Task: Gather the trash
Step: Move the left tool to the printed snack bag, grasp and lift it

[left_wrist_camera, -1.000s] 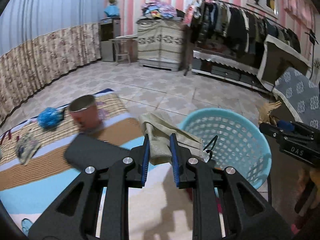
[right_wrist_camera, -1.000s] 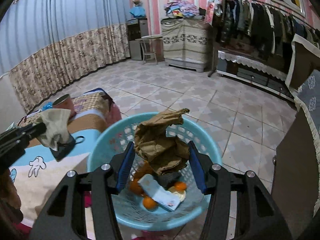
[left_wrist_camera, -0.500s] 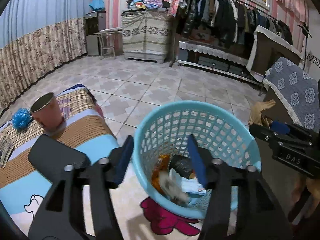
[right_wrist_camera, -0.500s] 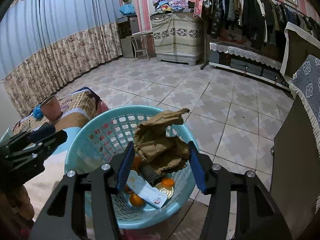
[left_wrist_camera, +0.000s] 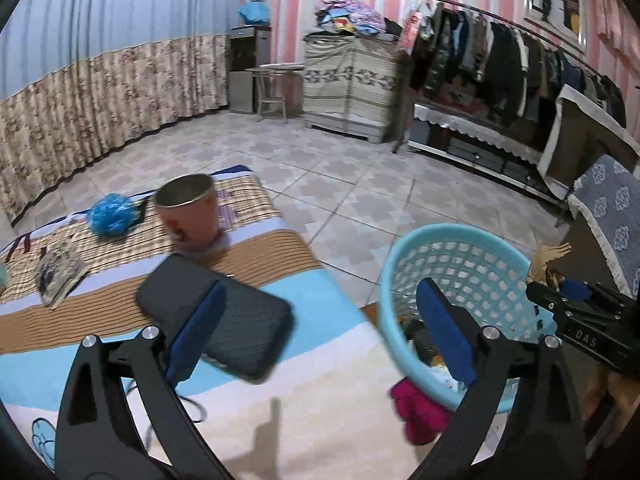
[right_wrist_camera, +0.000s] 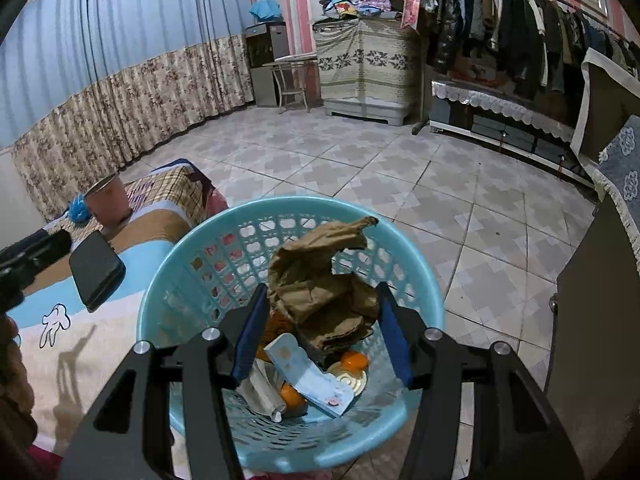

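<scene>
**Paper wad sits right over the basket: your right hand is the one placed to drop it**

The crumpled brown paper [right_wrist_camera: 320, 292] is clamped between the fingers of your right gripper [right_wrist_camera: 322, 330], its long axis standing roughly upright, with a twisted tail poking up and away from you. Seen from the right wrist, it hangs above the open mouth of the blue basket [right_wrist_camera: 192, 236], inside the rim and towards its near side. The fingers are about half apart and press on the wad from both sides. Below it, the basket bottom already holds orange pieces, a pale blue wrapper and a round tin lid. In my judgement you need only part the fingers; no sideways travel looks necessary.

Your left gripper [left_wrist_camera: 320, 328] has just been opening, and its fingers now stand wide apart with nothing between them. It points at the bed edge just left of the basket, so it is the nearer hand for anything remaining there. On the bed, left of the basket, lie a black case [left_wrist_camera: 224, 316] and, further away, a pink cup [left_wrist_camera: 188, 212], a blue pompom [left_wrist_camera: 110, 220] and a small patterned packet [left_wrist_camera: 56, 272]. Which of these counts as trash I cannot tell for sure.
</scene>
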Demonstrator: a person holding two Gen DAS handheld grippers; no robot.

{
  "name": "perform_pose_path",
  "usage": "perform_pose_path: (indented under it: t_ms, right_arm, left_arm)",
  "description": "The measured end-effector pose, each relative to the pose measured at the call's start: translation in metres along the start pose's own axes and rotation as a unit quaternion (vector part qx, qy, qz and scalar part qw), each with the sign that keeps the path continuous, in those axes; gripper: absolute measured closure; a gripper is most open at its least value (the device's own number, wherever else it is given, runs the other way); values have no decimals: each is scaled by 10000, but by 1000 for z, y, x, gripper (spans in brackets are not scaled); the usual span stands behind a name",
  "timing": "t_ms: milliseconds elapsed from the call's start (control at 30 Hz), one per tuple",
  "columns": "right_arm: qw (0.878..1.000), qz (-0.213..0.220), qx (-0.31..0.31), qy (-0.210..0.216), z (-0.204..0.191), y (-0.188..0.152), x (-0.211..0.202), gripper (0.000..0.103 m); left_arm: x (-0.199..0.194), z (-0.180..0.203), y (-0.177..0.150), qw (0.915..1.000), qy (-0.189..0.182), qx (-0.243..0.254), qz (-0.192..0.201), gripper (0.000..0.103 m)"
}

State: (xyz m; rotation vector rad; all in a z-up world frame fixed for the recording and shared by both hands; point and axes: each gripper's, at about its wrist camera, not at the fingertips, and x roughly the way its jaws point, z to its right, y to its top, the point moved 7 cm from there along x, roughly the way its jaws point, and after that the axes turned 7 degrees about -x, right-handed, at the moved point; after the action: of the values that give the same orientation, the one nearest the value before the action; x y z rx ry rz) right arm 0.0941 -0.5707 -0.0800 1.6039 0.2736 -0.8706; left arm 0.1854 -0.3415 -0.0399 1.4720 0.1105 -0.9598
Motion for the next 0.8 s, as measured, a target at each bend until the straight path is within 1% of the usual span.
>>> perform_pose_path:
  t_ms: [67, 100, 133, 167, 200, 267, 367, 467, 600, 700, 767, 800]
  right_arm:
    - [10000, -36, -54, -20, -8, 1, 5, 48]
    - [10000, -48, -62, -28, -8, 2, 6, 45]
    - [9999, -90, -69, -40, -11, 2, 9, 37]
    - [9999, -121, -69, -52, -12, 3, 10, 32]
    - [9998, -144, -69, -99, -14, 2, 11, 30]
    - [9997, -167, -52, -168, -16, 2, 12, 23]
    - [9997, -147, 6, -176, -23, 0, 10, 17]
    - [9998, -72, -41, -174, -39, 3, 6, 13]
    - [9996, 159, -214, 1, -82, 14, -5, 9]
    - [9979, 434, -441, 205, -127, 26, -17, 8]
    - [9959, 562, -590, 393, -161, 36, -22, 7]
    - [9944, 621, -672, 523, -182, 43, -25, 7]
  left_arm:
    - [-4, -13, 1, 10000, 69, -41, 29, 10]
    - [-6, -18, 3, 9999, 100, -57, 46, 10]
    - [-8, -26, 3, 9998, 145, -84, 70, 10]
    - [-12, -35, 4, 9997, 193, -121, 97, 9]
    - [-14, -40, 4, 9996, 226, -148, 111, 8]
    - [-20, -59, 4, 9989, 360, -264, 145, 6]
    - [-28, -87, 2, 9979, 522, -348, 143, 6]
    - [-39, -119, 1, 9955, 832, -400, 201, 5]
    - [-51, -169, -3, 9918, 1119, -588, 172, 5]
    - [-61, -205, -6, 9886, 1315, -716, 173, 6]
    - [-67, -237, -5, 9847, 1564, -745, 205, 6]
    - [-68, -246, -4, 9833, 1643, -755, 217, 5]
